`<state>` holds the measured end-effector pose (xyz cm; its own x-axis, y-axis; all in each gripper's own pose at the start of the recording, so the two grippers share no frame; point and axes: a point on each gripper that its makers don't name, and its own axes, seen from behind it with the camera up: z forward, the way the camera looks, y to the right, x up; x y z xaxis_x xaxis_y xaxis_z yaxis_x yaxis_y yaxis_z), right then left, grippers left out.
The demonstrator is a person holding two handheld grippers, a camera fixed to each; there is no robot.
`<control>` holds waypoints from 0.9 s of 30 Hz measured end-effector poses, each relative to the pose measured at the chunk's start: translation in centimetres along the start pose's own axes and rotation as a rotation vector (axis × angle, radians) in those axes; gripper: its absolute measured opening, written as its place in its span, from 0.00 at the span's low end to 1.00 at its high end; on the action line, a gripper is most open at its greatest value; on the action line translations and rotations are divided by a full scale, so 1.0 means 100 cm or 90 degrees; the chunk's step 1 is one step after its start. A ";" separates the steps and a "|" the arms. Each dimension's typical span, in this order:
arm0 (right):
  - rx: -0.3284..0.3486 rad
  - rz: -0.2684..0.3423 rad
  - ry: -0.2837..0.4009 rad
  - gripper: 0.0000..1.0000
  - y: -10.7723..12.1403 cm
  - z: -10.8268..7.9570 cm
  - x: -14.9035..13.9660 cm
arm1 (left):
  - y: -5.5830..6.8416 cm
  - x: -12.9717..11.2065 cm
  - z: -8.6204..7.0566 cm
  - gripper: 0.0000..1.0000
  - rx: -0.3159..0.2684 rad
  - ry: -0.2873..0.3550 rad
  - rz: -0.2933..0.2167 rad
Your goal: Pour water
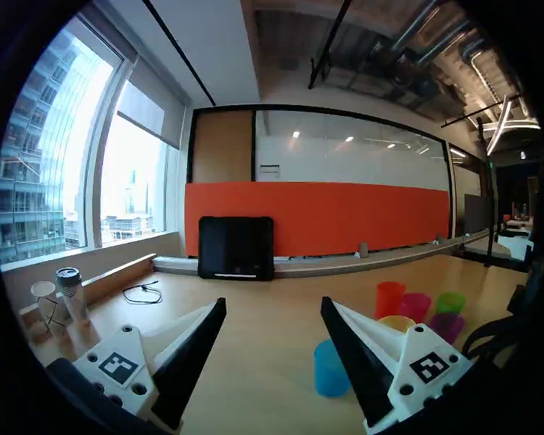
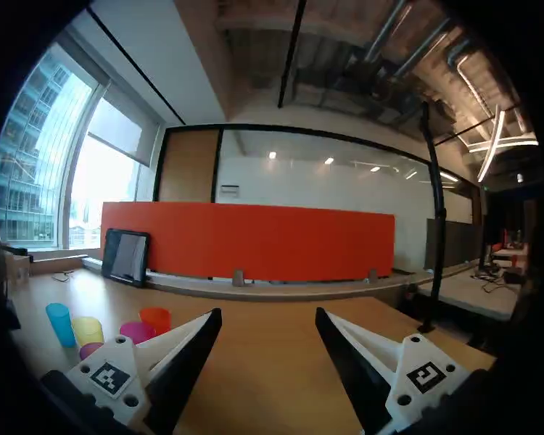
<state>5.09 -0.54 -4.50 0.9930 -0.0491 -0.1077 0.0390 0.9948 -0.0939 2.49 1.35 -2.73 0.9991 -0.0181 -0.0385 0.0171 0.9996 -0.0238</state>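
Hovering over the wooden table [image 1: 272,362], the left gripper [image 1: 272,301] had its fingers spread wide with nothing between them; the right gripper [image 2: 268,312] was likewise agape and empty. Coloured cups [image 1: 415,306] stood clustered on the table, with a blue cup [image 1: 330,370] nearest, partly behind one left-gripper finger.

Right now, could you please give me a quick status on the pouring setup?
Left gripper open, empty. Right gripper open, empty. Coloured cups grouped on table, none held. Nothing blocking.
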 end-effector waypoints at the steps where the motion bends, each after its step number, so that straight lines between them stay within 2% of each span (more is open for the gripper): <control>1: 0.001 0.004 -0.001 1.00 0.000 0.000 0.000 | 0.000 -0.002 0.000 0.97 0.003 0.000 0.001; 12: -0.003 0.038 -0.007 1.00 0.006 0.000 -0.001 | 0.000 -0.020 0.000 0.97 0.023 0.005 0.008; 18: -0.009 0.025 -0.007 1.00 0.005 -0.001 0.004 | 0.000 -0.029 0.002 0.97 0.030 0.002 0.014; 27: -0.009 0.014 -0.004 1.00 0.004 -0.002 0.011 | 0.008 -0.031 0.004 0.97 0.029 0.007 0.014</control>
<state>6.17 -0.19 -4.89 0.9943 -0.0265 -0.1032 0.0155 0.9943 -0.1054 -0.61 2.25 -2.25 0.9988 0.0041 -0.0490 -0.0030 0.9998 0.0220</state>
